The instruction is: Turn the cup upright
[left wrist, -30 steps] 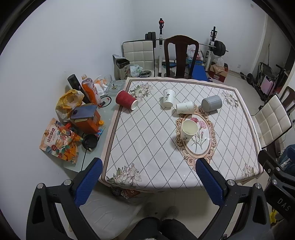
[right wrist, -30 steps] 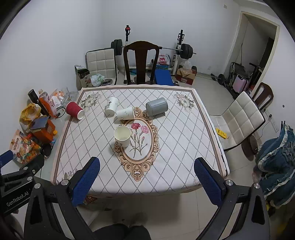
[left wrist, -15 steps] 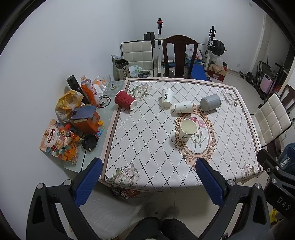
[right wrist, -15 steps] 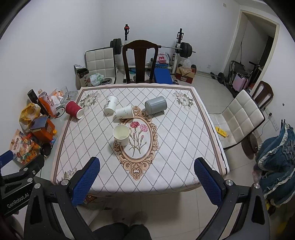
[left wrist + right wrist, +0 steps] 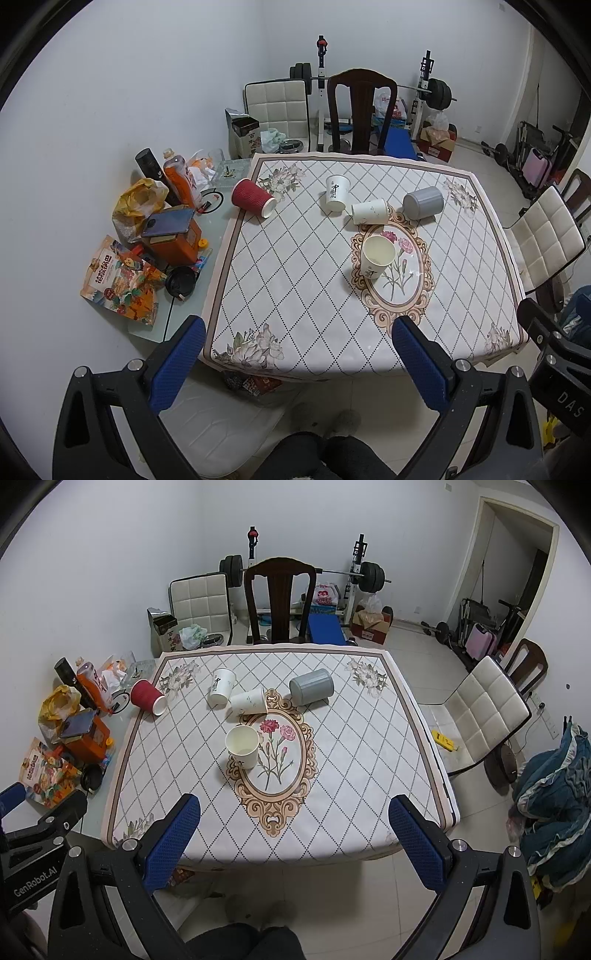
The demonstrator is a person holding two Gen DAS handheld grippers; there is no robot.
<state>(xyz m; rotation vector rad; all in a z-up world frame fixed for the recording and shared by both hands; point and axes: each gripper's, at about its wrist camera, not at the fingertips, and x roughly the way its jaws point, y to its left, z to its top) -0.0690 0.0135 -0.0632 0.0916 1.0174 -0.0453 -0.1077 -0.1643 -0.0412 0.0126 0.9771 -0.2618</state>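
Observation:
Several cups sit on the patterned table (image 5: pixel 295 295) (image 5: pixel 369 757). A cream paper cup (image 5: pixel 377 256) (image 5: pixel 242 746) stands upright near the middle. A red ribbed cup (image 5: pixel 253 198) (image 5: pixel 147 696) lies on its side at the far left edge. A white printed cup (image 5: pixel 336 192) (image 5: pixel 222 685) stands mouth down. Another white cup (image 5: pixel 369 212) (image 5: pixel 248 700) and a grey cup (image 5: pixel 423 202) (image 5: pixel 311 686) lie on their sides. My left gripper (image 5: pixel 297 350) and right gripper (image 5: pixel 293 829) are open and empty, held high in front of the table's near edge.
A glass side table (image 5: pixel 218 206) at the left holds bottles, bags and snack packs. A dark wooden chair (image 5: pixel 362 110) stands behind the table, a white chair (image 5: pixel 484 716) at the right, with gym weights along the back wall.
Both views have shifted very slightly; the cups have not moved and both grippers stay open.

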